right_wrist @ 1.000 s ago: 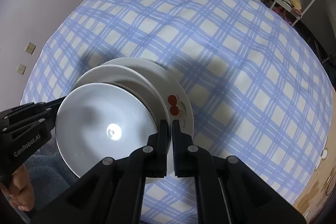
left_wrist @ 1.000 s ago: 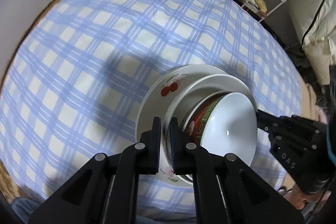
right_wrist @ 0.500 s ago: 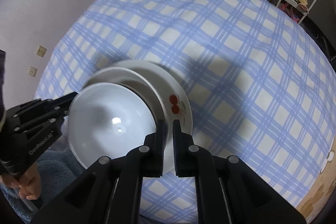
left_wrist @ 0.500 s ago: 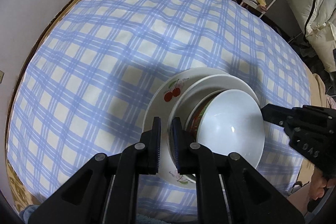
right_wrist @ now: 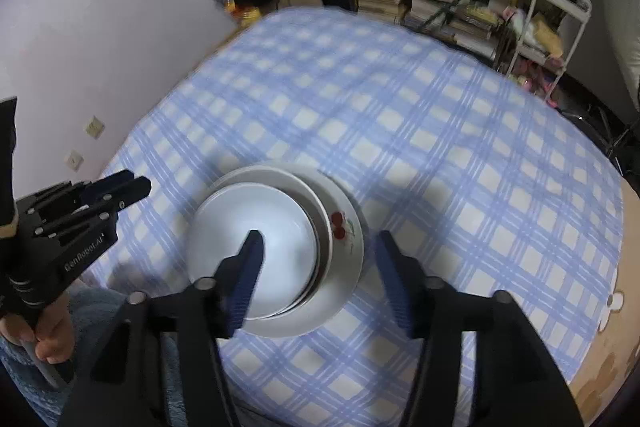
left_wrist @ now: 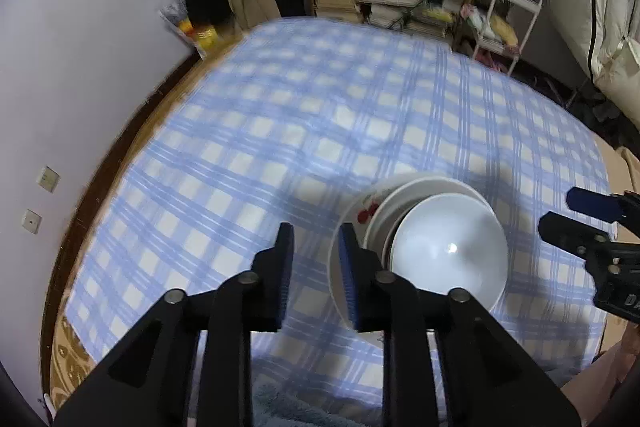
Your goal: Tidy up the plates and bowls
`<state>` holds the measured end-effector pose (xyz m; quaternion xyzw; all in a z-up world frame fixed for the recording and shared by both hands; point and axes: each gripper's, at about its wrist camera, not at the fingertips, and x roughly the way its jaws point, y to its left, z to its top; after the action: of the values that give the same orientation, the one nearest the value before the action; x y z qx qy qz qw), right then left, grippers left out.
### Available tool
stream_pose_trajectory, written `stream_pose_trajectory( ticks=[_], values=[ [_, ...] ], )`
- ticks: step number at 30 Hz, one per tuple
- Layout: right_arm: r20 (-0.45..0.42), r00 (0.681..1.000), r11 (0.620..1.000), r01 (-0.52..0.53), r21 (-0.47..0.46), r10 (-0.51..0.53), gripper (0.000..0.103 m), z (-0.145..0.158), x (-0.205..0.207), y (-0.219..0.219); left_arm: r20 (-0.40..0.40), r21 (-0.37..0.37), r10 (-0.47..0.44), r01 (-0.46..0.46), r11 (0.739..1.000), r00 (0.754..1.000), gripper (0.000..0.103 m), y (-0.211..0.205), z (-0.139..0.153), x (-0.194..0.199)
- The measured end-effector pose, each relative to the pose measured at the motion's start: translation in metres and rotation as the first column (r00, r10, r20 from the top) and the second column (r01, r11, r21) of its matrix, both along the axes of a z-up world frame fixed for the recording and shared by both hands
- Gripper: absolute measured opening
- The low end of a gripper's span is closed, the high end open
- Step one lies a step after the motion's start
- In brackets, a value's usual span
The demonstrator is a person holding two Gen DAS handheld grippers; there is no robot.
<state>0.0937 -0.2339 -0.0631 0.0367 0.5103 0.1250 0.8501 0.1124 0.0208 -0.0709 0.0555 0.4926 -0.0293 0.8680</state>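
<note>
A blue checked tablecloth [left_wrist: 280, 131] covered the table. Left wrist view: left gripper [left_wrist: 314, 247], jaws just parting, held nothing beside the stacked white bowl [left_wrist: 448, 251]. Right wrist view: right gripper [right_wrist: 320, 251], jaws just opened wide and empty, hung above the bowl on the cherry plate [right_wrist: 348, 239].

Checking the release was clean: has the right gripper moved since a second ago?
Yes. The right gripper has pulled up and back from the stacked dishes on the checked cloth, its jaws just opening, with nothing held between them.
</note>
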Motion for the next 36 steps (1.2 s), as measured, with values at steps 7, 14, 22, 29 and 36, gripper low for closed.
stream_pose_trajectory(
  ticks=[7,14,22,29,36],
  values=[
    [0.181,0.983,0.999,0.034,-0.018,-0.03,0.1,0.039,-0.037,-0.006,0.147,0.047,0.031,-0.038,0.998,0.989,0.061,0.006,0.037,-0.039],
    [0.316,0.944,0.994,0.105,-0.011,-0.096,0.103,0.059,-0.077,-0.017,0.339,0.103,0.031,-0.07,0.992,0.94,0.088,0.012,0.069,-0.085],
    [0.455,0.878,0.987,0.161,0.008,-0.147,0.103,0.072,-0.123,-0.024,0.473,0.117,-0.024,-0.036,0.992,0.881,0.089,0.012,0.083,-0.129],
    [0.53,0.83,0.983,0.183,0.031,-0.171,0.103,0.079,-0.148,-0.026,0.552,0.063,0.017,-0.062,0.996,0.833,0.089,0.023,0.095,-0.154],
    [0.582,0.792,0.978,0.205,0.03,-0.184,0.103,0.081,-0.164,-0.027,0.563,0.045,0.018,-0.052,0.998,0.826,0.089,0.023,0.095,-0.161]
  ],
)
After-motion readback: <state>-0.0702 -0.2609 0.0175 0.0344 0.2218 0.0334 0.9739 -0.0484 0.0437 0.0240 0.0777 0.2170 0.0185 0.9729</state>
